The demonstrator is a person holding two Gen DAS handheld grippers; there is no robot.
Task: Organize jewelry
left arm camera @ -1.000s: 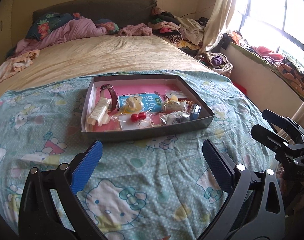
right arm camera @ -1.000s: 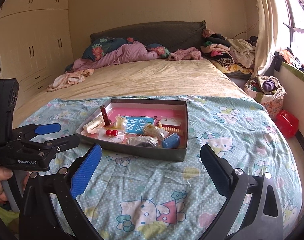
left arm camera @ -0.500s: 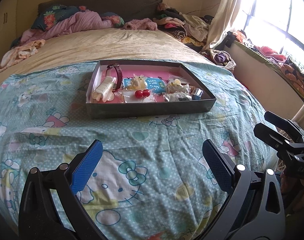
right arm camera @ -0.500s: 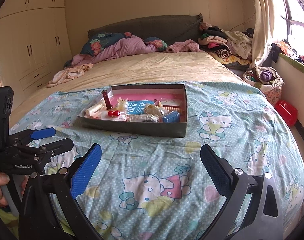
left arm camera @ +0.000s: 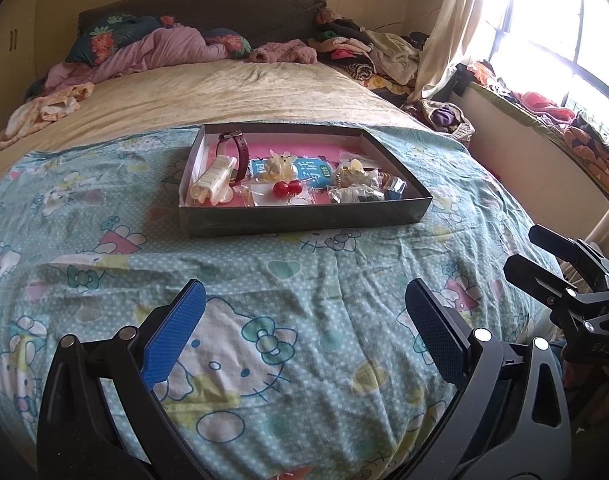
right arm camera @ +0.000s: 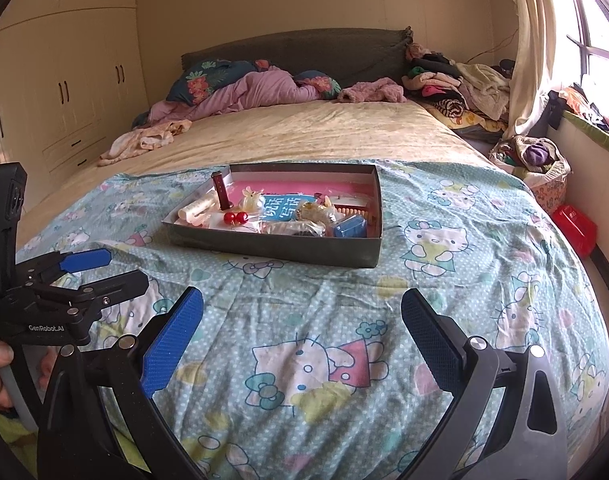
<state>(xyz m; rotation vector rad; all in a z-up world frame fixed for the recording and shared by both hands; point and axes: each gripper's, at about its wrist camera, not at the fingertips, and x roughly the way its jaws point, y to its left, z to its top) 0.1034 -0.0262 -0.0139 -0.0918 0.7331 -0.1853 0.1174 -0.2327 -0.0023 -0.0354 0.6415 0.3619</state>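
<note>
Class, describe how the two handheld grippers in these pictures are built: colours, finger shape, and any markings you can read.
Both are black, open-frame tools. The left gripper and right gripper each have two wide-set fingers faced with blue, finely textured pads, and silver round bolts at the joints. In the right wrist view, the left gripper's body carries white lettering reading GenRobot.AI. No cables or sleeves show clearly.

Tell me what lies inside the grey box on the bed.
Inside the grey box lie a cream hair claw, a dark red watch strap, two red beads, a blue card and small plastic packets. The packets' contents and much of the pink floor are covered.
</note>
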